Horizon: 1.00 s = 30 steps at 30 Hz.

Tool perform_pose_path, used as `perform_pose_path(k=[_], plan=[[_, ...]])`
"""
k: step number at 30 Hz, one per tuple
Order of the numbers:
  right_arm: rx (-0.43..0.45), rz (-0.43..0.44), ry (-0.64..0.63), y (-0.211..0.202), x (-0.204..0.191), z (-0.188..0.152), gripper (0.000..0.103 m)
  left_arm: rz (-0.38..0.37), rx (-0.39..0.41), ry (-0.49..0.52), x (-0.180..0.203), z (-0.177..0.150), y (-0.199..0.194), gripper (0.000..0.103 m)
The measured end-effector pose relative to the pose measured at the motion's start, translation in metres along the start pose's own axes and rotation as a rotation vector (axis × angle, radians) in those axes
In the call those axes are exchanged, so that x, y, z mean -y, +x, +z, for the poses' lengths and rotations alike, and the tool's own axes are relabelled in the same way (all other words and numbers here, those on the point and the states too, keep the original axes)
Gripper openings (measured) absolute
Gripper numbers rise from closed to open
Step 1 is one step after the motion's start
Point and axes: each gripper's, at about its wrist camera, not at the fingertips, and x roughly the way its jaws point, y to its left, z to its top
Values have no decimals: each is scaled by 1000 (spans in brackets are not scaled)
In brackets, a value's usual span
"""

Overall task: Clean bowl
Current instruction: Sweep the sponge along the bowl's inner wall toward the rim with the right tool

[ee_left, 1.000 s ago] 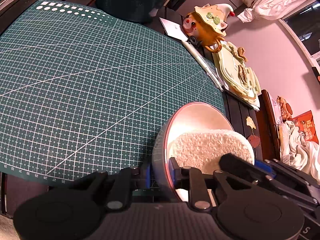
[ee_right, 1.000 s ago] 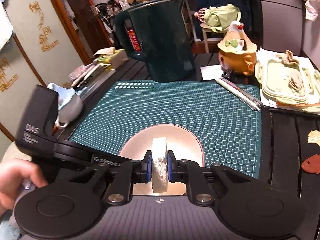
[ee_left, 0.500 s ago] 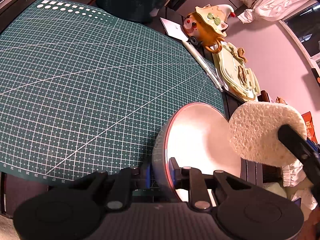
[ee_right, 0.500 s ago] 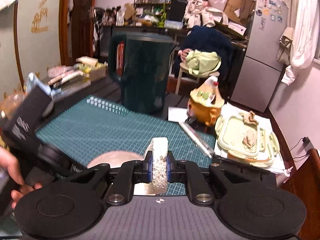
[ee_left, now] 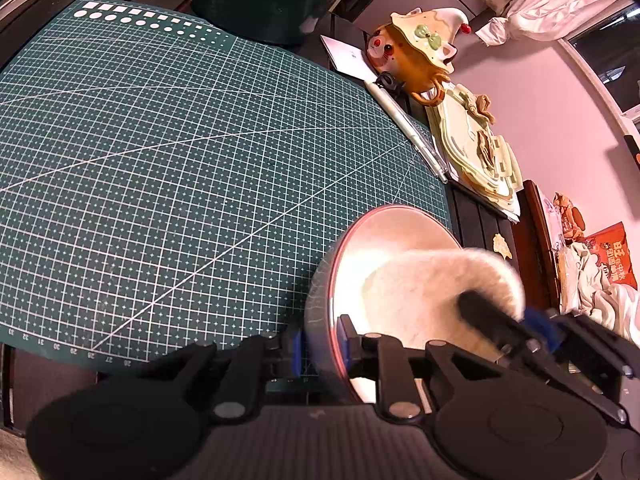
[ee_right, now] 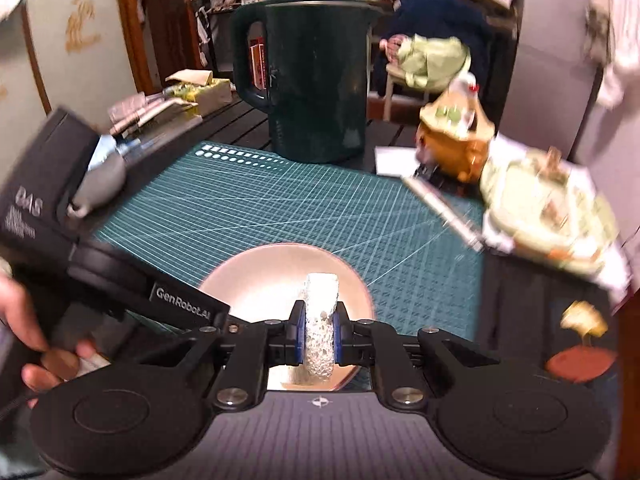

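Left wrist view: left gripper point(ee_left: 322, 346) is clamped on the near wall of the single bowl point(ee_left: 384, 232), at five o'clock on the green cutting mat point(ee_left: 180, 168). Right gripper point(ee_right: 318, 334) pinches the one sponge point(ee_right: 320, 312), blurred inside the bowl. Wiping looks underway; next, press the sponge around the inner wall.

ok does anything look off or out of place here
Nothing is spilled or broken. The one oddity is the bowl: the left gripper holds it by the rim, tipped up off the green mat, while the sponge wipes inside.
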Motion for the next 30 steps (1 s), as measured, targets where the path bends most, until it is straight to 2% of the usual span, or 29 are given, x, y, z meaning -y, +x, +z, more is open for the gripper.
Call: perform_pose_path(k=[3, 8, 10, 13, 16, 24, 30], plan=[[27, -39, -40, -10, 0, 1, 11, -2, 0, -3, 0, 1, 0, 19], [56, -25, 23, -23, 25, 7, 11, -2, 0, -5, 0, 0, 0, 19], [73, 2, 78, -30, 37, 9, 11, -2, 1, -5, 0, -1, 1, 19], [88, 104, 182, -39, 57, 12, 12, -1, 1, -4, 0, -1, 1, 19], [75, 182, 219, -36, 59, 11, 12, -2, 2, -4, -1, -2, 0, 19], [-72, 278, 162, -2, 27, 2, 12, 1, 1, 2, -3, -3, -2, 15], [-82, 199, 65, -2, 15, -2, 12, 0, 2, 5, -4, -4, -3, 19]])
